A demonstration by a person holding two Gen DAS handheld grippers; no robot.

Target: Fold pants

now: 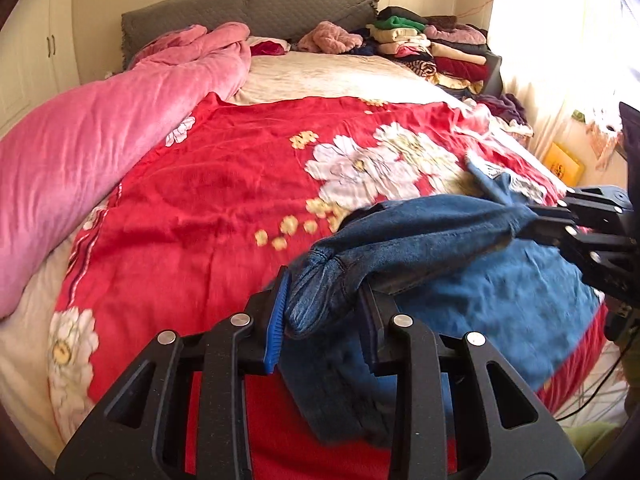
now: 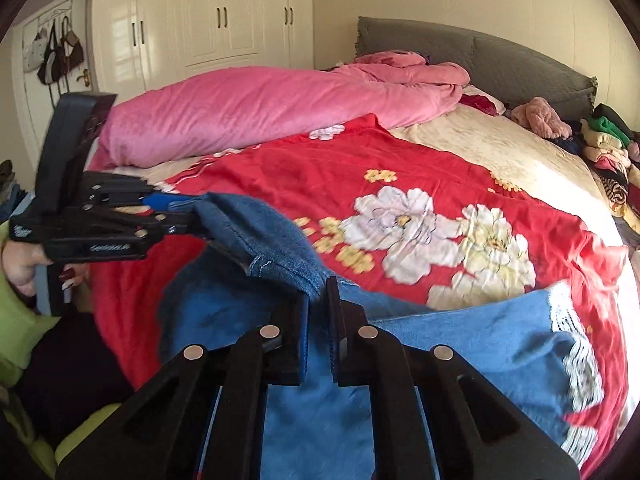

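Holding pants edge lifted over bed, my left hand-held gripper and right hand-held gripper both clamped on denim; fold underway, unfinished.

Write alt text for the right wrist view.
The right gripper pinches an edge of blue denim pants above a red floral blanket; the left gripper holds another corner. A pink quilt lies behind.

Bright daylight floods the bedroom from a window at the right of the left wrist view, where it blows out to white glare. Both fisheye views bow the walls and darken to a rounded vignette at the corners. The blue pants and the red floral bedspread smear with motion blur, while the wardrobe stays sharp.
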